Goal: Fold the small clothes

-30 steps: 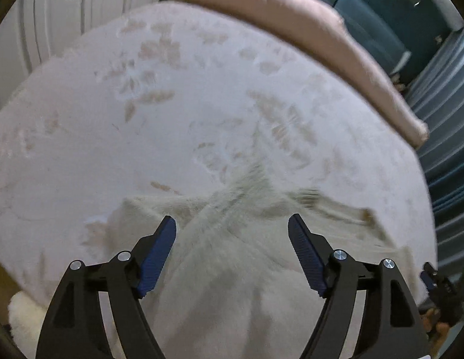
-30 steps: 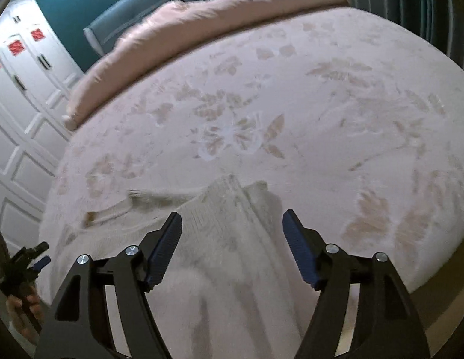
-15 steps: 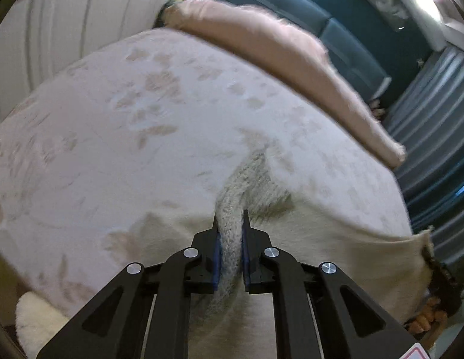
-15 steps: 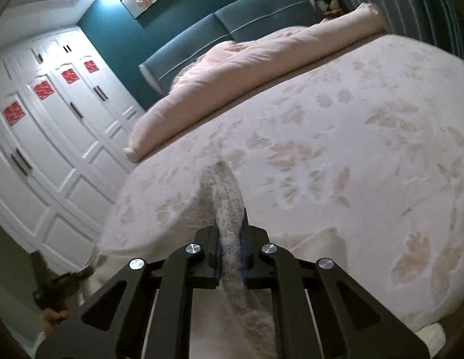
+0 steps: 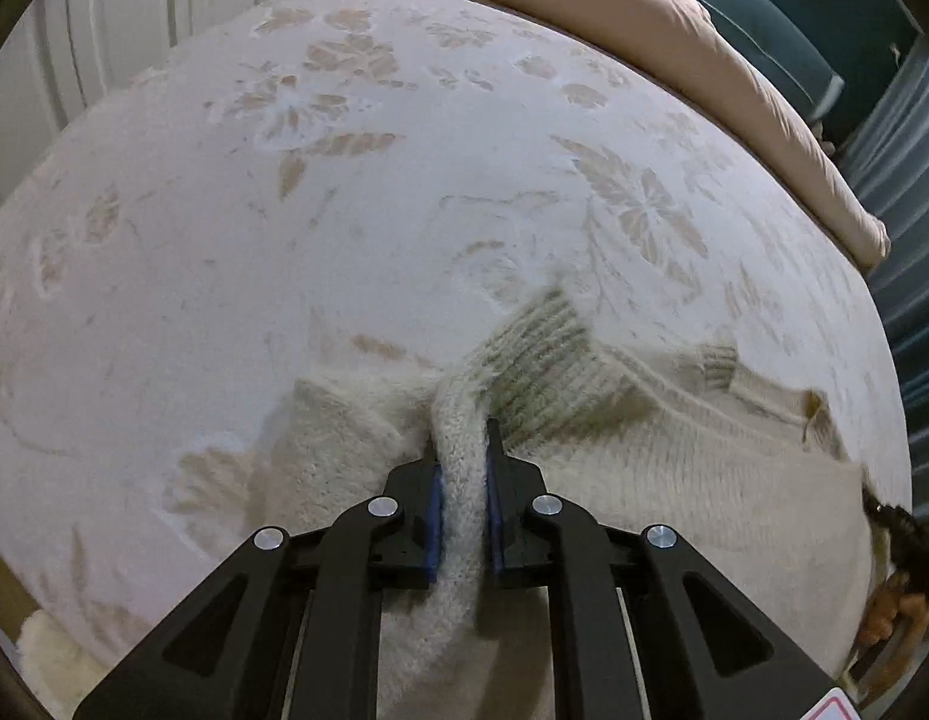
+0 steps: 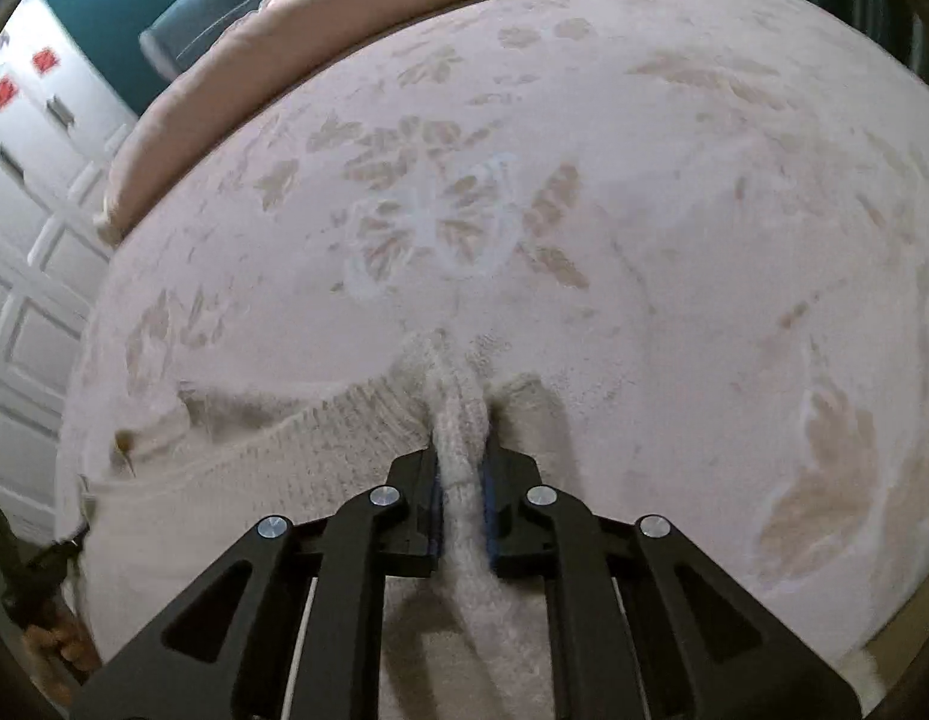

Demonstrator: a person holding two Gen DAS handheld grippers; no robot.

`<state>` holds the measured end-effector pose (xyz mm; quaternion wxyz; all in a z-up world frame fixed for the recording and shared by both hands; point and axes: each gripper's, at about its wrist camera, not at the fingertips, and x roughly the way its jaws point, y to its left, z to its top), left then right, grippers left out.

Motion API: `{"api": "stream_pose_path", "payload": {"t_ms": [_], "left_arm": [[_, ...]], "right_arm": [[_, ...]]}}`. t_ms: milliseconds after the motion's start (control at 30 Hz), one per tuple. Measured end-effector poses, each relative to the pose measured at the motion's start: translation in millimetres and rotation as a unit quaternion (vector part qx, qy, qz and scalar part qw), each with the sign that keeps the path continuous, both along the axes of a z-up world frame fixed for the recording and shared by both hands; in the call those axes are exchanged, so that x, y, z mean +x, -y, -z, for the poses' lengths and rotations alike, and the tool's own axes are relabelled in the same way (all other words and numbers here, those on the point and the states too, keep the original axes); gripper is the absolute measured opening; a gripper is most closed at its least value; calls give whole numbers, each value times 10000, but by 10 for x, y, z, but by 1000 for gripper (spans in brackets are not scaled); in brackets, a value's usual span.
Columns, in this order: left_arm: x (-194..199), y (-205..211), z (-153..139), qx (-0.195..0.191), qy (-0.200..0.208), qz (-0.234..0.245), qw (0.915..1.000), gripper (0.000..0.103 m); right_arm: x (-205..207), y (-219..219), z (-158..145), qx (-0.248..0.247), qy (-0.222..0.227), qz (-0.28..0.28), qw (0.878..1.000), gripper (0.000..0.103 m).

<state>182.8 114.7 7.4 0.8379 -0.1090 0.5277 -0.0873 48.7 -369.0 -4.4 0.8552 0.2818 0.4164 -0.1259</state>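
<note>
Sweater (image 5: 674,468) pinched in both grippers: left gripper (image 5: 462,468) and right gripper (image 6: 462,462) each clamp a bunched ridge between narrow fingers, probably to carry a fold across the bed (image 5: 344,252).

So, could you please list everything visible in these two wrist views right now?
sweater: one, cream knit, spread on the near part of the bed, a bunched fold in each gripper
bedspread: one, pale pink with tan floral print, covering the bed
duvet: one, pink, rolled along the far edge of the bed
headboard: one, teal, behind the duvet
wardrobe doors: white, beside the bed
left gripper: one, black, blue pads, jaws shut on the sweater
right gripper: one, black, jaws shut on the sweater
</note>
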Motion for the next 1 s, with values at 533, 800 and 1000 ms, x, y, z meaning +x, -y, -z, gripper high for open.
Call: {"api": "stream_pose_path", "payload": {"t_ms": [533,800,1000], "left_arm": [[-1265,977,-493,-480,34,1224,9913,11],[-1334,297,-228,41,-139,653,9978,10],[-1426,-18,-160,-109,-251,198,9994,9]], "right_arm": [[-596,-2487,-161,51,-15,-2994,9541,15],[-1135,-1142,-130,-347,-439,-1380,9888,5],[-1555,-500,-215,-331,-594,-245,9974,10]]}}
